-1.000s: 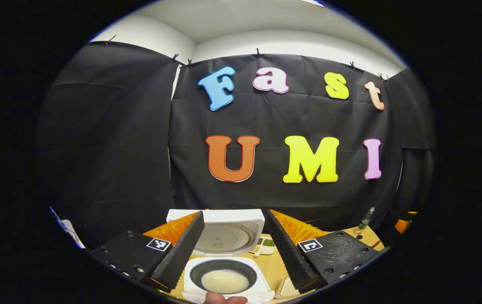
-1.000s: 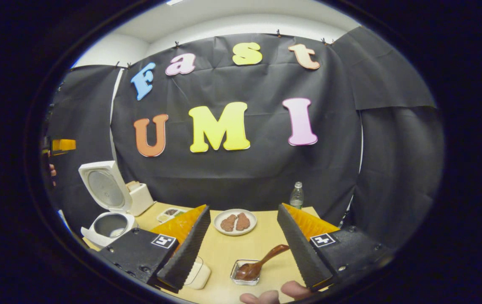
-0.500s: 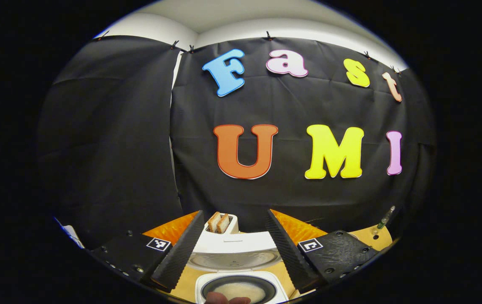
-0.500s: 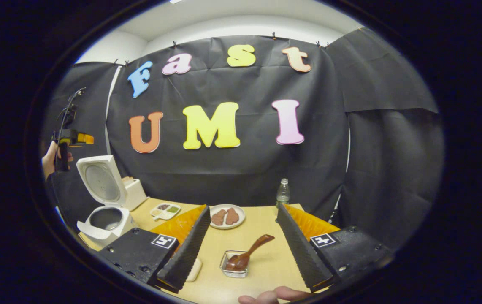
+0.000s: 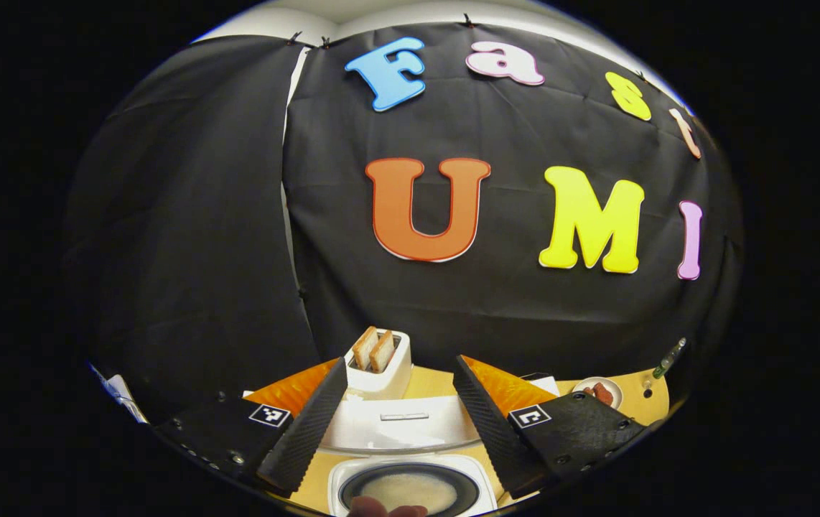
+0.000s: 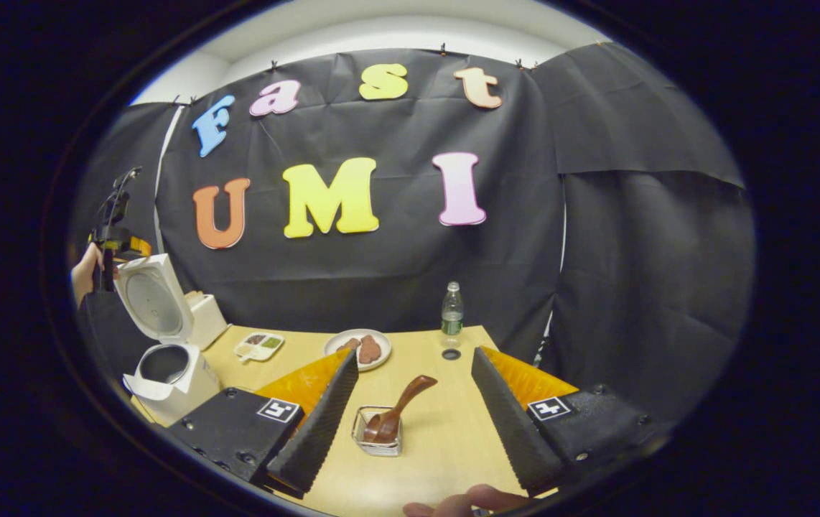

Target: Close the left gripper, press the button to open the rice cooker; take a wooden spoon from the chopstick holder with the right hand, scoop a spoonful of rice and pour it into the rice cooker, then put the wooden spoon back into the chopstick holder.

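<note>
Both grippers have drifted nearer their targets, jaws spread: left gripper [image 5: 399, 420] over the open rice cooker [image 5: 410, 485] (rice inside), right gripper [image 6: 413, 416] toward the wooden spoon [image 6: 397, 413].

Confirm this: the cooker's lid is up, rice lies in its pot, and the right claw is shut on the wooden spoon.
Not quite. The right claw is open, and the wooden spoon rests in its holder, as the right gripper view shows. The cooker does stand with its lid up, rice in its pot.
</note>
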`<state>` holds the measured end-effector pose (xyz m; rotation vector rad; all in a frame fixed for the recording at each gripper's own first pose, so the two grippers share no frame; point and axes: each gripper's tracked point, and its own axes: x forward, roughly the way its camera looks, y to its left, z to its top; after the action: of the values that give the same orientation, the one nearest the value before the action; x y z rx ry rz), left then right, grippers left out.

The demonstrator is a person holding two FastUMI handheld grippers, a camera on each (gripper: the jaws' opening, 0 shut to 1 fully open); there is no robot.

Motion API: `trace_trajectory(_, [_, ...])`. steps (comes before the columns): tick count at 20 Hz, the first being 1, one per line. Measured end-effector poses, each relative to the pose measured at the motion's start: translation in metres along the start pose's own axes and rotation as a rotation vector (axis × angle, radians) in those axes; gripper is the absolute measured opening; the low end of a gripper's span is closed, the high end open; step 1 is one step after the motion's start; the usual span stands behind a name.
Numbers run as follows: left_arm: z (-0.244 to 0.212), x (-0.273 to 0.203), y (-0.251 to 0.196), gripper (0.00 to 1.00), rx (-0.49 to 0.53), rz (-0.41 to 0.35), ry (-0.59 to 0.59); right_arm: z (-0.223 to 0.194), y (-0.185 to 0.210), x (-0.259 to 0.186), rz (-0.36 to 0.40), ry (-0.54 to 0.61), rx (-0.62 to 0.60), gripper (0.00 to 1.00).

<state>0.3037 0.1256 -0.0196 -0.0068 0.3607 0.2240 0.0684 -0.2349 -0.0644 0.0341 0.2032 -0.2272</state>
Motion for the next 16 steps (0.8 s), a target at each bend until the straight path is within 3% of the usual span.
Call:
trace_trajectory(3, [0.001,-0.003,-0.001,0.97,-0.023,0.004,0.033,0.001,0.015,0.002,0.031,0.002,-0.002,1.0])
trace_trajectory(9, [-0.028,-0.042,-0.007,0.97,-0.033,0.0,0.139,-0.009,0.058,0.014,0.168,0.049,0.02,1.0])
trace_trajectory(15, [-0.094,-0.095,-0.017,1.0,-0.106,-0.035,0.262,-0.015,0.091,0.023,0.261,0.069,0.013,0.97])
trace_trajectory(16, [-0.114,-0.105,-0.02,0.96,-0.118,-0.051,0.299,-0.015,0.095,0.022,0.273,0.065,0.011,0.97])
